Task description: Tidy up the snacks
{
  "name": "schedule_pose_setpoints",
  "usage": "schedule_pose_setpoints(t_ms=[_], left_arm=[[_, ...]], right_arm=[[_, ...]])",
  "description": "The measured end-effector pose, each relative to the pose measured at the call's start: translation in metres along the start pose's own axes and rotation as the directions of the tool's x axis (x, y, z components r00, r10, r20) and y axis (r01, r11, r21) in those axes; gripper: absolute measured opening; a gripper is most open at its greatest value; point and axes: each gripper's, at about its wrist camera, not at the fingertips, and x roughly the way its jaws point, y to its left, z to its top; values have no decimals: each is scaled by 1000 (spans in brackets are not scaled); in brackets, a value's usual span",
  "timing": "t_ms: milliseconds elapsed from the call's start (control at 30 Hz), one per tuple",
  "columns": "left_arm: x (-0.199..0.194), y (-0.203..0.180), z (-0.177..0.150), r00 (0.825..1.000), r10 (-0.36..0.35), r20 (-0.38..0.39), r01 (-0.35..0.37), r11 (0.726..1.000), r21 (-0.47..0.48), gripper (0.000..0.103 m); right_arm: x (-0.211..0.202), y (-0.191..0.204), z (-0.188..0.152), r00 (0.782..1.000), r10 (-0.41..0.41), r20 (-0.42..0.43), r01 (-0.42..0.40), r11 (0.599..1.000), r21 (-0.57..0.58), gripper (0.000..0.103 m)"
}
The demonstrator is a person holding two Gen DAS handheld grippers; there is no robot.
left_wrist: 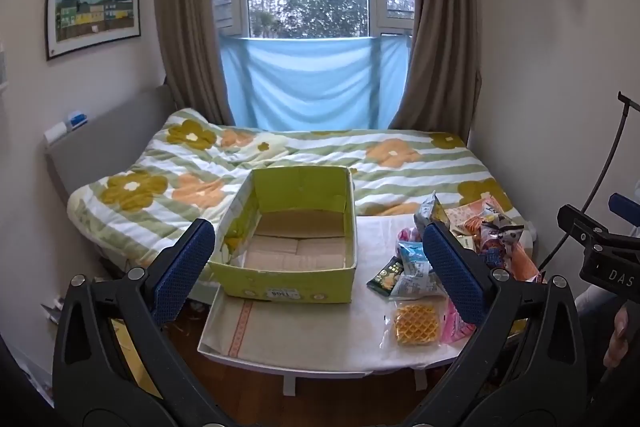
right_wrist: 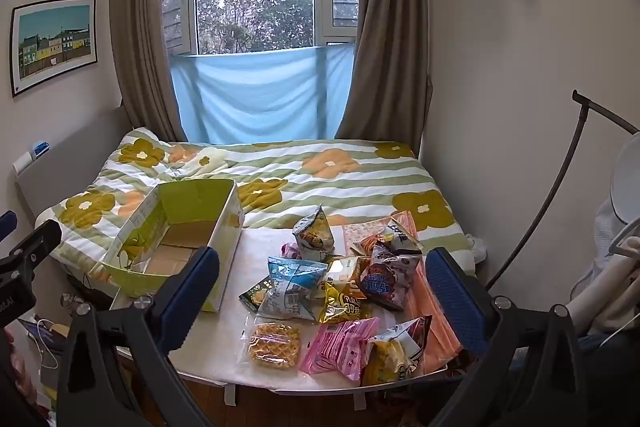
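An empty yellow-green cardboard box [left_wrist: 288,239] stands open on the left of a small white table [left_wrist: 304,339]; it also shows in the right wrist view [right_wrist: 176,247]. A pile of snack bags [right_wrist: 344,279] lies on the table's right half, with a wrapped waffle [right_wrist: 275,345], a pink packet [right_wrist: 340,347] and a light-blue bag [right_wrist: 292,287] in front. The waffle [left_wrist: 416,323] also shows in the left wrist view. My left gripper [left_wrist: 316,267] is open and empty, held before the box. My right gripper [right_wrist: 324,291] is open and empty, held above the table's front.
A bed with a flowered striped quilt [left_wrist: 320,155] lies right behind the table. A window with brown curtains and a blue cloth [left_wrist: 312,83] is at the back. A black lamp stand [right_wrist: 560,187] and white items stand at the right wall. Wood floor [left_wrist: 320,399] shows below.
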Motion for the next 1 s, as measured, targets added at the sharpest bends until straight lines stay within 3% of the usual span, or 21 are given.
schedule_pose_setpoints(t_ms=[1000], left_arm=[[-2,-2,1,999,-31,-23,31,1000,-1,103]], right_arm=[[4,0,-4,1000,-6,3,6,1000,-5,103]])
